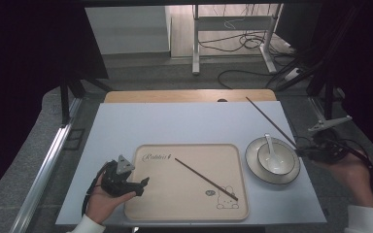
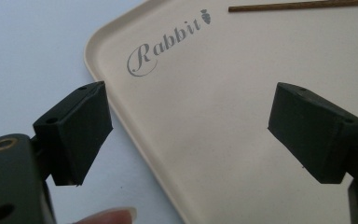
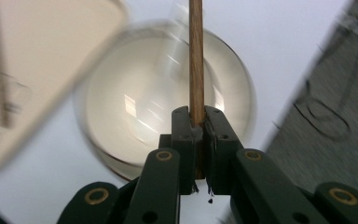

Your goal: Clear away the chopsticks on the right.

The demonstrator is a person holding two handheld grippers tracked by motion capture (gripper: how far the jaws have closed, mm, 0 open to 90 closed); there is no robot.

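Chopstick (image 3: 196, 56), slim brown wood, sits clamped in the right claw (image 3: 199, 122), over what seems a round bowl (image 3: 140, 107); left claw (image 2: 189, 130) gapes wide above the smooth beige tray (image 2: 214, 130).

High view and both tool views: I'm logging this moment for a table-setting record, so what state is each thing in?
Left tool: open, empty, jaws over the tray's left edge.
Right tool: shut on a chopstick.
Held chopstick: lifted, slanting up over the table.
Second chopstick: lying diagonally on the tray.
Tray: flat on the mat.
Bowl: upright on the plate.
Spoon: resting in the bowl.
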